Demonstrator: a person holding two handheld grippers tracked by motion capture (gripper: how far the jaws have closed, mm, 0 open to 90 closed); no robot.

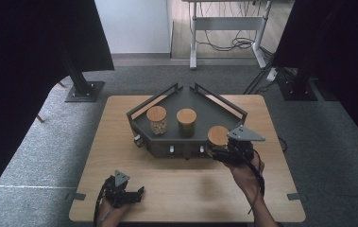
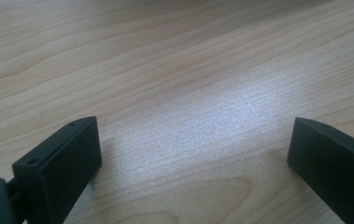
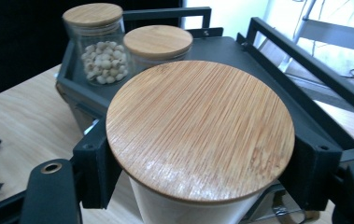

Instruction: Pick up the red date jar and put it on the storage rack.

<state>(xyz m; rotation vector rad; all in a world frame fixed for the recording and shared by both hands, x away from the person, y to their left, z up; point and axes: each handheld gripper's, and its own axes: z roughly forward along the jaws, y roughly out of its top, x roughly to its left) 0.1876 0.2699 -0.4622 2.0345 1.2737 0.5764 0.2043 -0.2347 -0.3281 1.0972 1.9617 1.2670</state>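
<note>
High view: your right claw point(image 1: 217, 152) grips a bamboo-lidded jar point(image 1: 218, 135) at the lower right of the frame, against the front right edge of the dark tray point(image 1: 213, 109). Two more jars stand upright on the tray up and to the left of it, one with pale beads point(image 1: 157, 119) and one beside that point(image 1: 186, 122). Your left claw point(image 1: 136, 194) sits low at the bottom left on the surface point(image 1: 120, 142), well apart from everything.

Left gripper view: its jaws stand wide apart over bare wood, holding nothing.

Right gripper view: the jaws clamp the held jar's glass body just under the lid point(image 3: 200, 128), axis upright (the open tray floor point(image 3: 226, 51) lies beyond it, toward the upper middle). By my reading, the jar goes forward and over the rail.
</note>
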